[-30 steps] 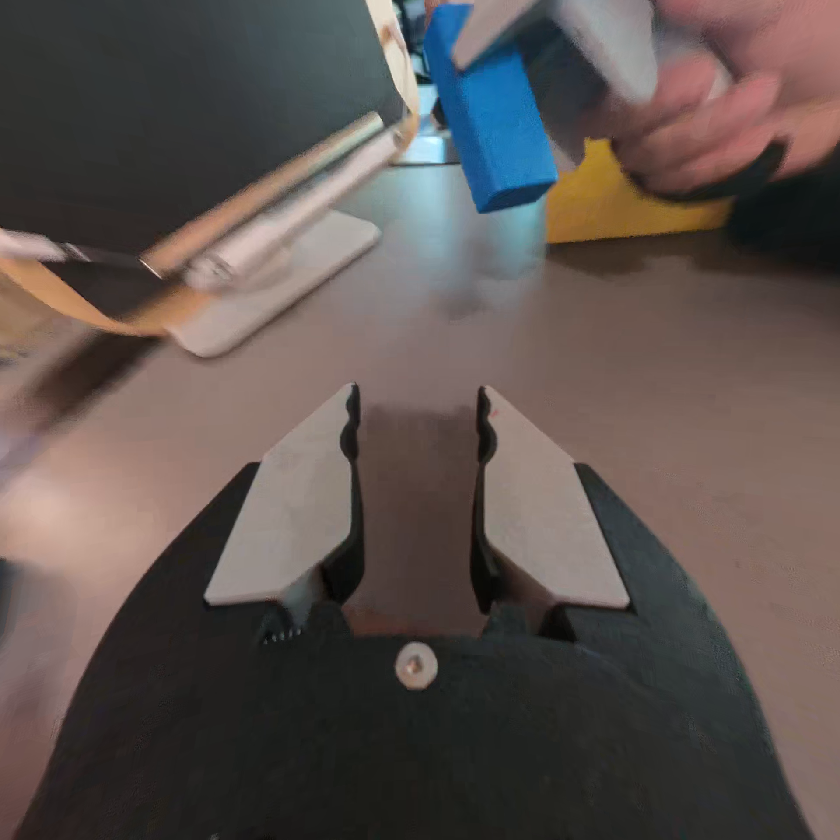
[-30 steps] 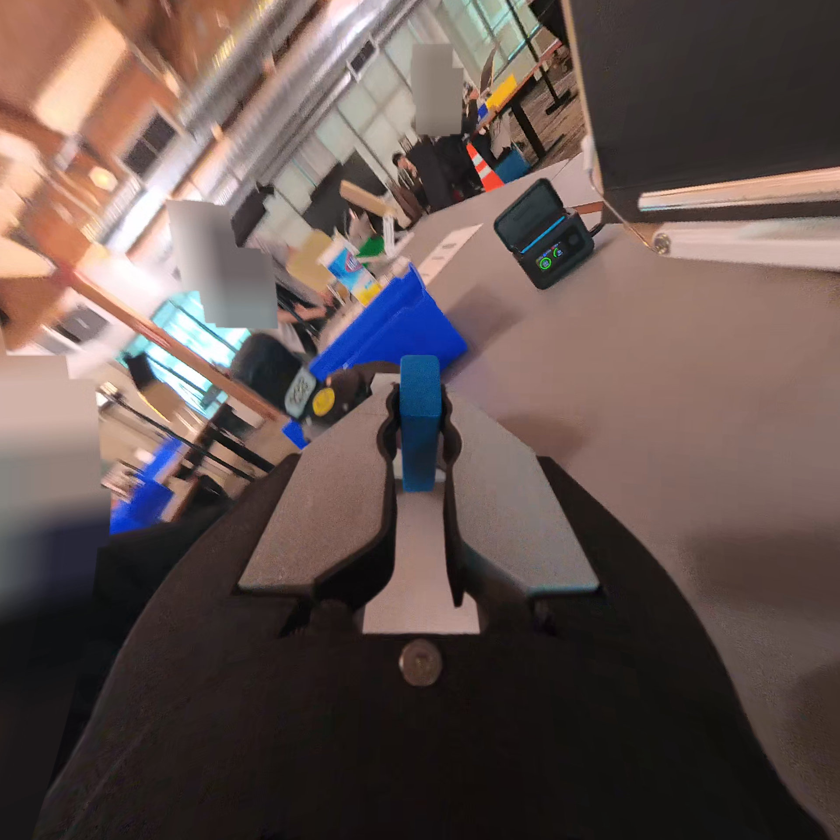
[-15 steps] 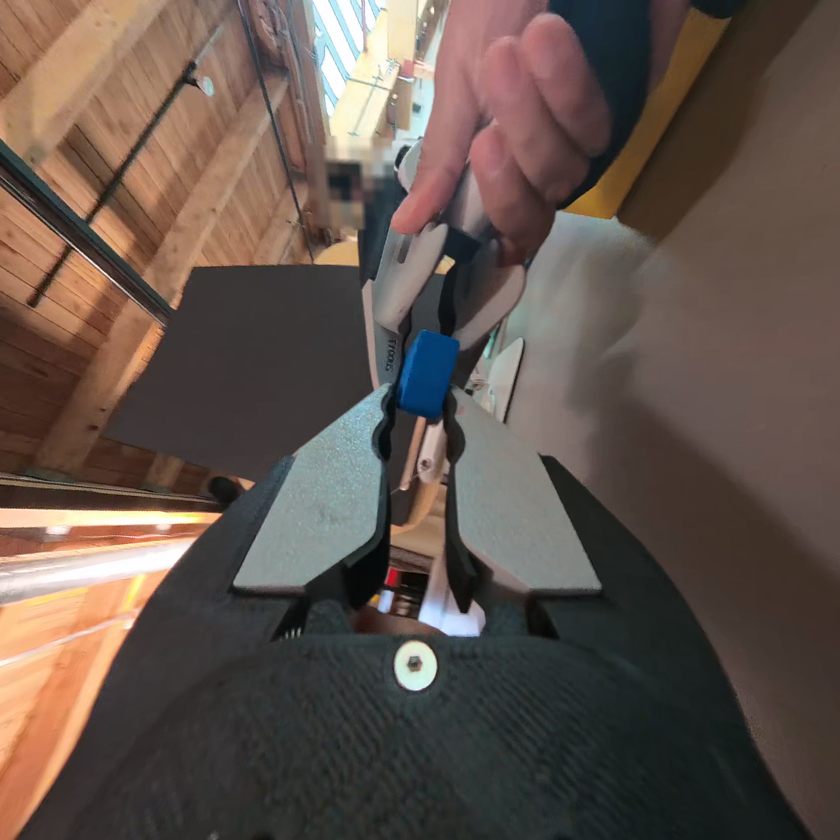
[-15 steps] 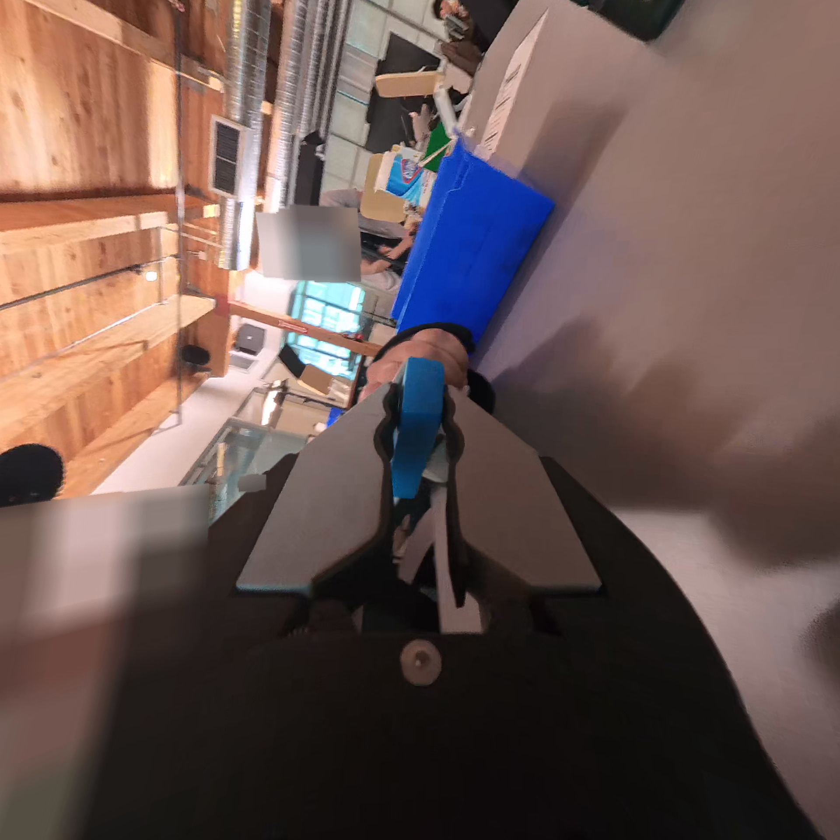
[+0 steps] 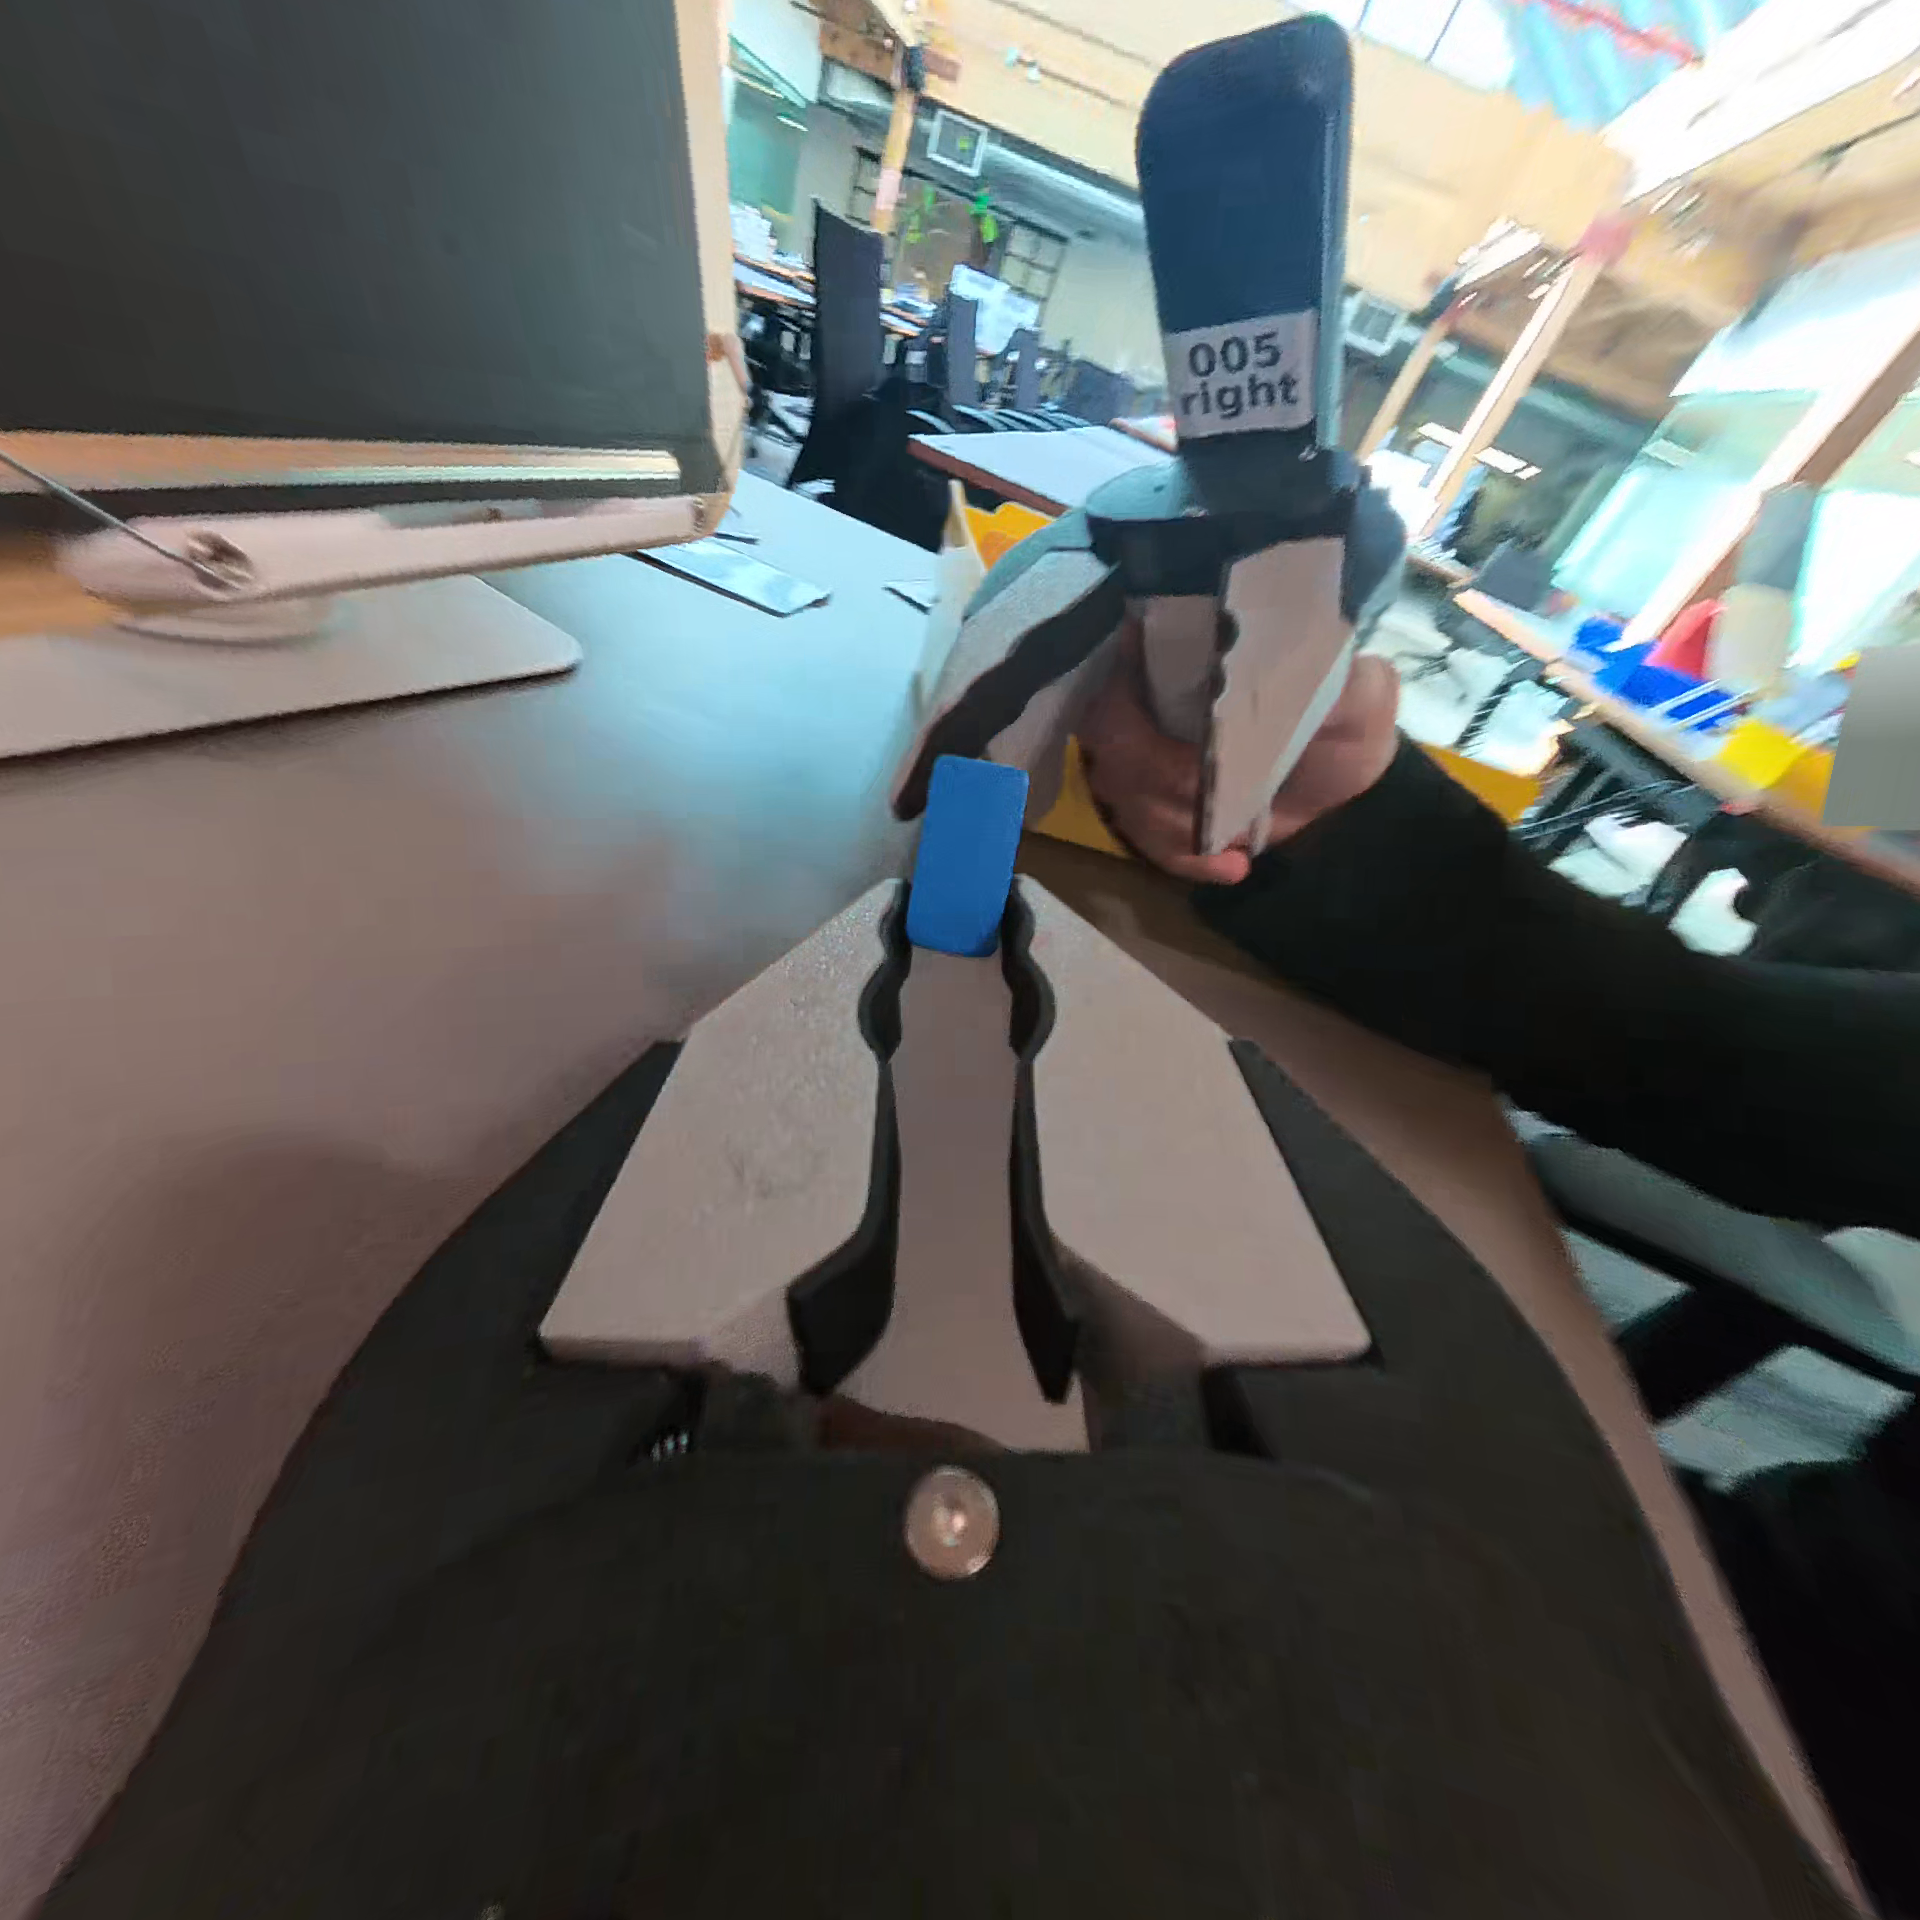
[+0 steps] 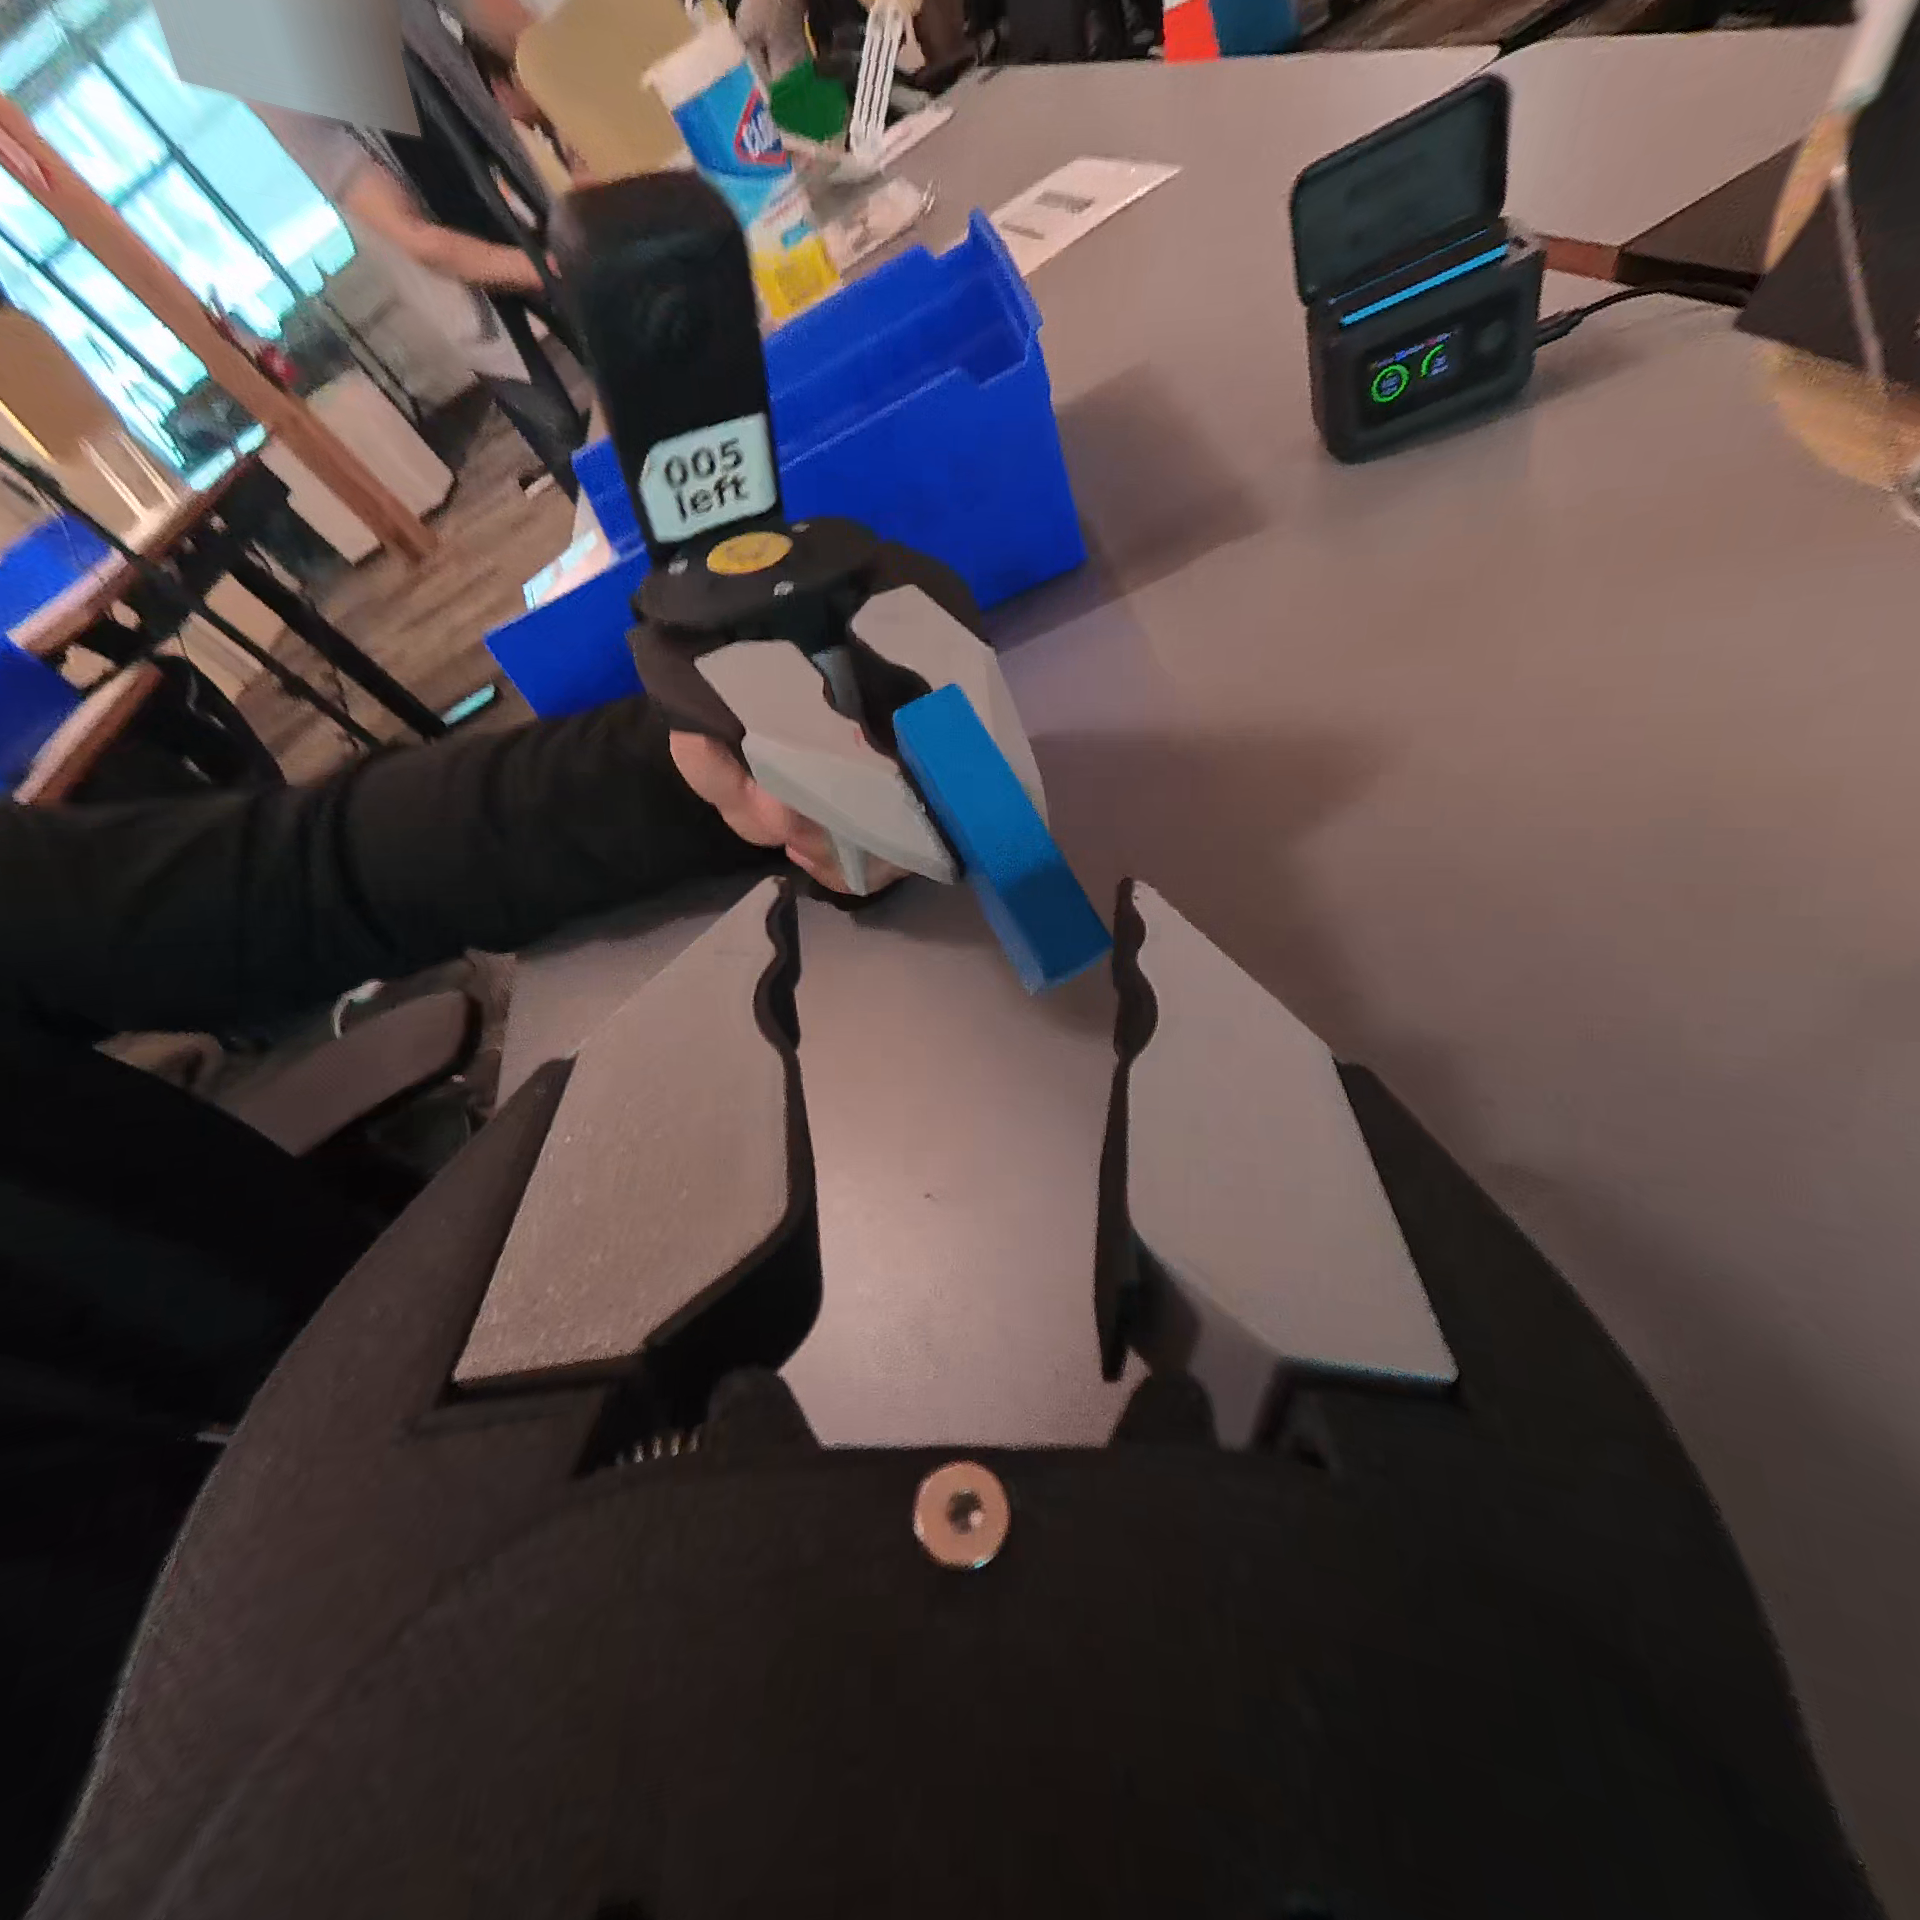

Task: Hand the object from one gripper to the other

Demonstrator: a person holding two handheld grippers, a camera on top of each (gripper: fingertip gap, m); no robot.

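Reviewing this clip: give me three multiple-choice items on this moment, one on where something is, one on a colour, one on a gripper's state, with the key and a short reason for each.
1. Where is the blue bin?
A. On the table behind the left gripper
B. On the floor under the table
C. Between the right gripper's fingers

2. What colour is the block being handed over?
A. Red
B. Blue
C. Green

3. What state is the right gripper in?
A. Shut on the block
B. Shut on nothing
C. Open and empty

Key:
1. A, the right wrist view shows the bin on the grey table, beyond the left gripper.
2. B, the block is blue in both views.
3. C, its fingers stand wide apart with only table between them, while the left gripper clamps the block.
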